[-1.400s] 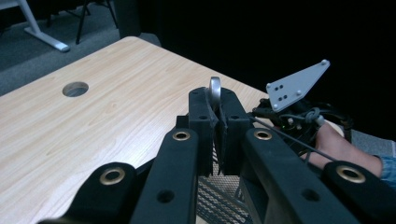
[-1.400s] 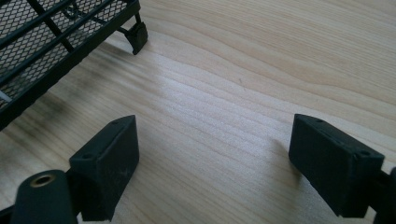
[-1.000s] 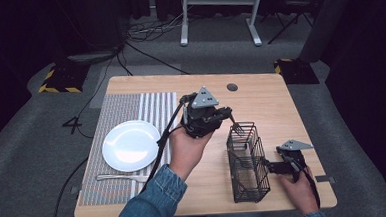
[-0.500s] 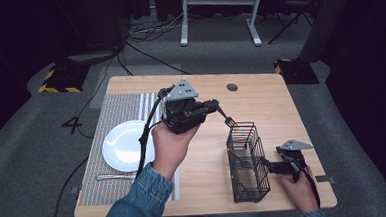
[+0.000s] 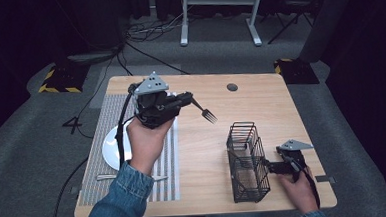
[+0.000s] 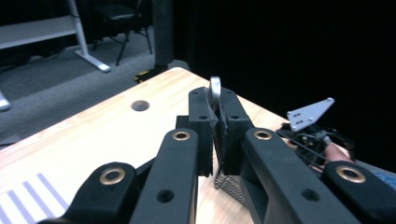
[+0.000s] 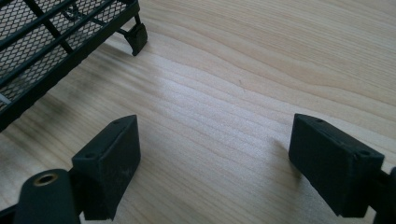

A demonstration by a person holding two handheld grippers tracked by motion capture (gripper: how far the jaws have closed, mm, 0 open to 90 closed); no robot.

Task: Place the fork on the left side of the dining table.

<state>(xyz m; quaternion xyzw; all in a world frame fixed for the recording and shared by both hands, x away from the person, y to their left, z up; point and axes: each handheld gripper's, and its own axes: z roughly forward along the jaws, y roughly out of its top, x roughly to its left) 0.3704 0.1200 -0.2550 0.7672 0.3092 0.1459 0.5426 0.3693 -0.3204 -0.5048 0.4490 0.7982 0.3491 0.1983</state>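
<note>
We look down on a wooden table point(image 5: 202, 138) with a striped mat point(image 5: 171, 154) on its left part. A white plate point(image 5: 112, 145) lies on the mat, partly behind the person's left hand point(image 5: 145, 143), and a utensil point(image 5: 107, 177) lies on the mat nearer the table's front edge; we cannot tell what kind it is. On the right part stands a black wire basket point(image 5: 246, 161), upright and open at the top.

The left gripper point(image 5: 186, 98) is raised over the middle of the table. Its jaws are pressed together on the handle of a fork point(image 5: 205, 113). In the left gripper view the rounded handle end point(image 6: 215, 88) stands up between the two pads.

The fork's long axis slants from the jaws down and to the right. Its tines point toward the basket and a little toward the person. The fork hangs in the air, apart from the table, to the upper left of the basket and well clear of its rim.

The right gripper point(image 5: 274, 167) is just beside the basket's right wall, low at the table. The right gripper view shows its jaws spread wide with only bare wood between them, the basket's foot point(image 7: 137, 37) ahead at upper left.

We judge the left hand the one concerned with the fork; where it is bound we cannot say.
</note>
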